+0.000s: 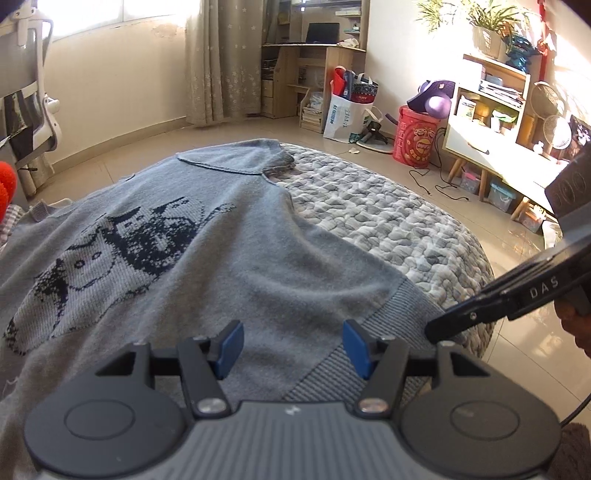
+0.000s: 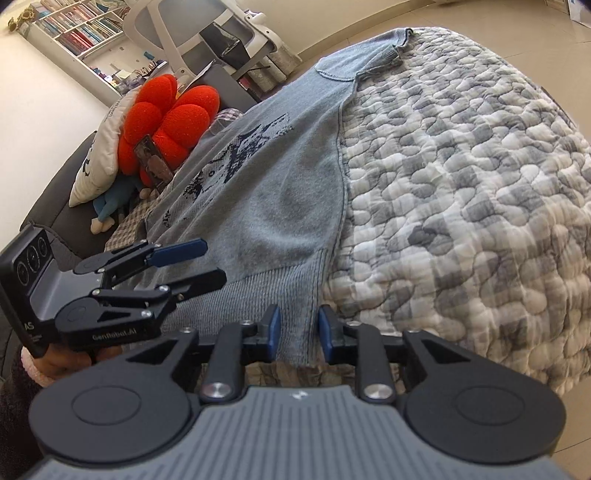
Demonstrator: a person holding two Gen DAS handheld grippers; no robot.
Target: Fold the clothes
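A grey knitted sweater [image 1: 221, 258] with a dark cat pattern lies flat on a grey-and-white quilted cover [image 1: 388, 229]. My left gripper [image 1: 293, 347] is open over the sweater's lower body near the ribbed hem, blue pads wide apart and nothing between them. In the right wrist view the sweater [image 2: 288, 206] runs away from me, and my right gripper [image 2: 299, 332] is shut on the corner of its ribbed hem at the quilt [image 2: 461, 184] edge. The left gripper [image 2: 214, 260] shows there at the left, fingers apart above the hem. The right gripper [image 1: 430, 328] reaches in from the right with its fingers together.
A red flower cushion [image 2: 166, 118], a white pillow [image 2: 99, 158] and a blue plush toy [image 2: 110, 206] sit beyond the sweater's far side. A white office chair [image 2: 221, 33] stands behind them. A red bucket [image 1: 415, 136], bags and shelves line the tiled floor beyond the quilt.
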